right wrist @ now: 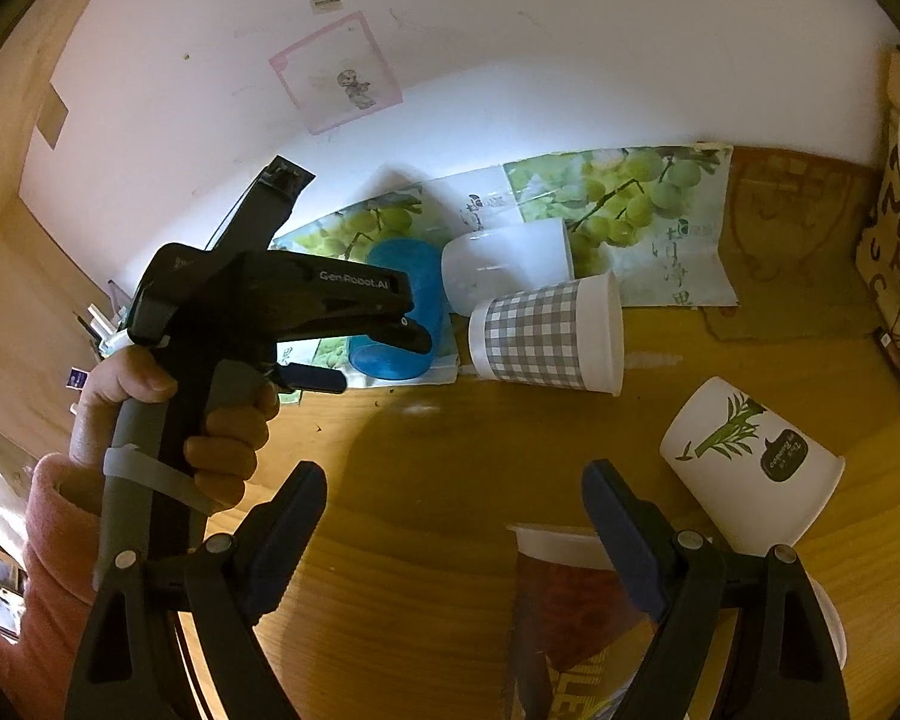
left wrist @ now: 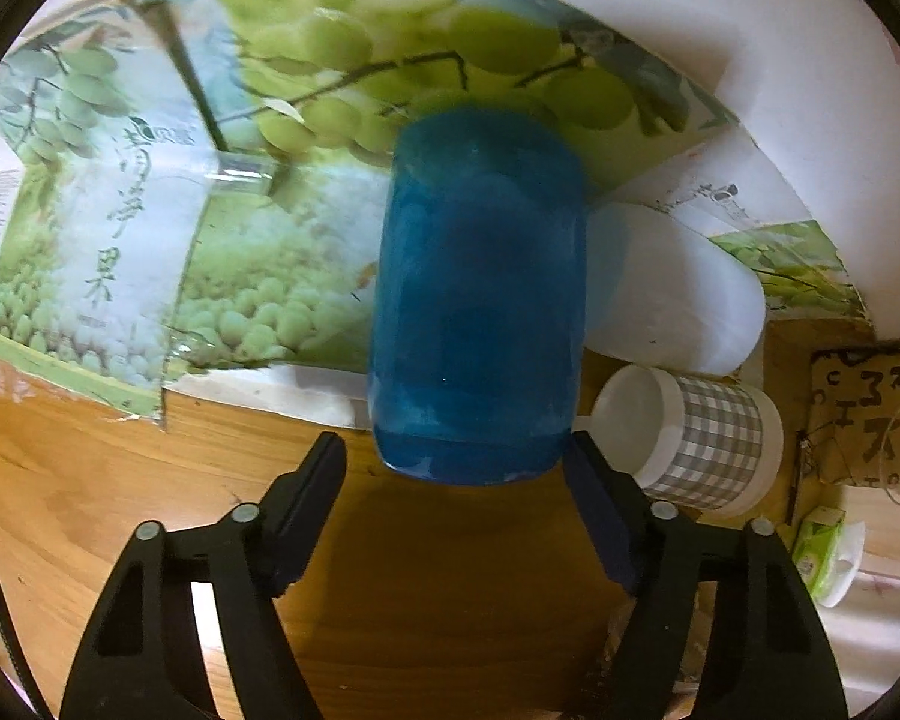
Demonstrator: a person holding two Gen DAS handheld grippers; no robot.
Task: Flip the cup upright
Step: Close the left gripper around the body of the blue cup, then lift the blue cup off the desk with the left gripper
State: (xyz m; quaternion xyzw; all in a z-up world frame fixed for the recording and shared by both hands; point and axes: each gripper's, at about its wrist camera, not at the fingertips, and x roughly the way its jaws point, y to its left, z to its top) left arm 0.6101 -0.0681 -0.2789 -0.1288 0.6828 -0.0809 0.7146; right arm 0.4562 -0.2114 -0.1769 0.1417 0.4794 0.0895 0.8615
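A translucent blue cup (left wrist: 479,300) lies on its side on the wooden table, partly on a grape-print sheet. Its near end sits just in front of my open left gripper (left wrist: 453,456), between the fingertips but not clamped. The blue cup also shows in the right wrist view (right wrist: 402,312), with the left gripper (right wrist: 360,354) at it. My right gripper (right wrist: 453,501) is open and empty above the table. A red and yellow cup (right wrist: 570,618) lies just below it, partly hidden by the right finger.
A frosted white cup (left wrist: 672,288) and a grey checked cup (left wrist: 699,438) lie on their sides right of the blue cup. A white bamboo-print cup (right wrist: 750,462) lies at the right. Grape-print sheets (left wrist: 150,240) lean at the back wall. A cardboard box (left wrist: 864,414) stands right.
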